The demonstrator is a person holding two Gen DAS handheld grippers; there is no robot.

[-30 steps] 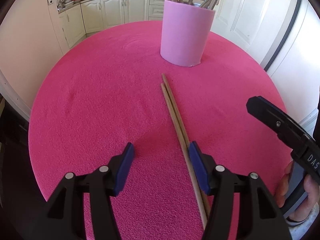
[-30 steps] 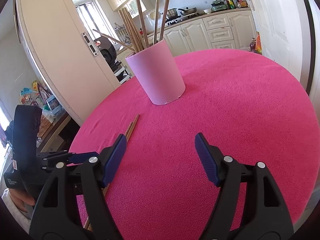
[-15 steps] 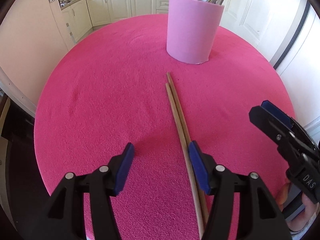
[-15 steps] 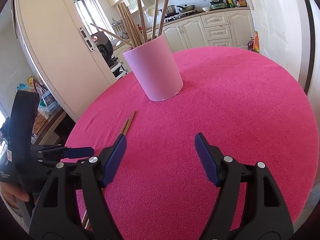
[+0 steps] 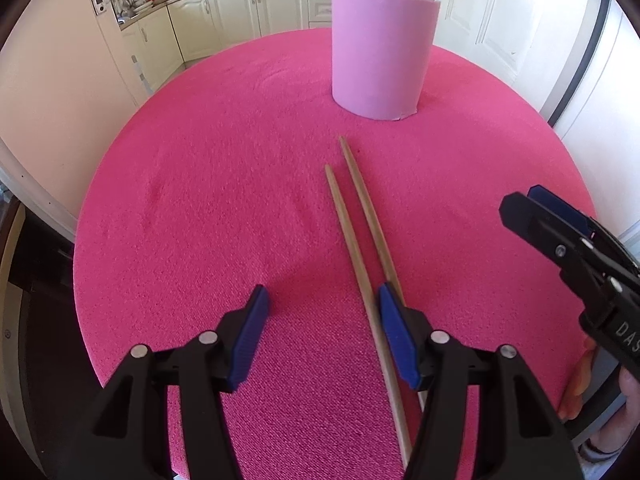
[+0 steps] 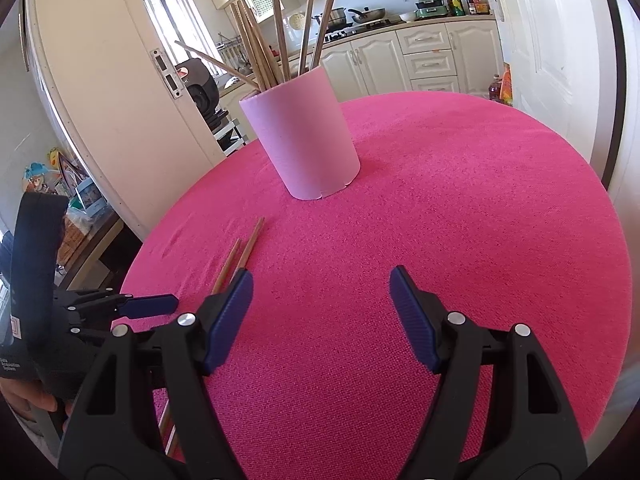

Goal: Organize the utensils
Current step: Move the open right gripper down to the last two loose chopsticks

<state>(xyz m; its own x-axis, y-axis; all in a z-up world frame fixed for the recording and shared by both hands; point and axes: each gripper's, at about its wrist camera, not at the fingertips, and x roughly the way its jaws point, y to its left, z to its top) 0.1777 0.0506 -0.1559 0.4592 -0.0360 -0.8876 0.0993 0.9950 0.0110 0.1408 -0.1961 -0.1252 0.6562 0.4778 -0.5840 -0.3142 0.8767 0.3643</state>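
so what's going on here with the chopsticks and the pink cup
A person holds a claw in each hand over a round table with a pink cloth. Two wooden chopsticks lie side by side on the cloth, in front of a pink cup that already holds several more. The left claw hangs open just above the loose pair, with the nearer chopstick between its jaws but not gripped. The right claw is open and empty.

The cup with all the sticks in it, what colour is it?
The cup is light pink, paler than the hot-pink tablecloth under it. The right wrist view shows it best.
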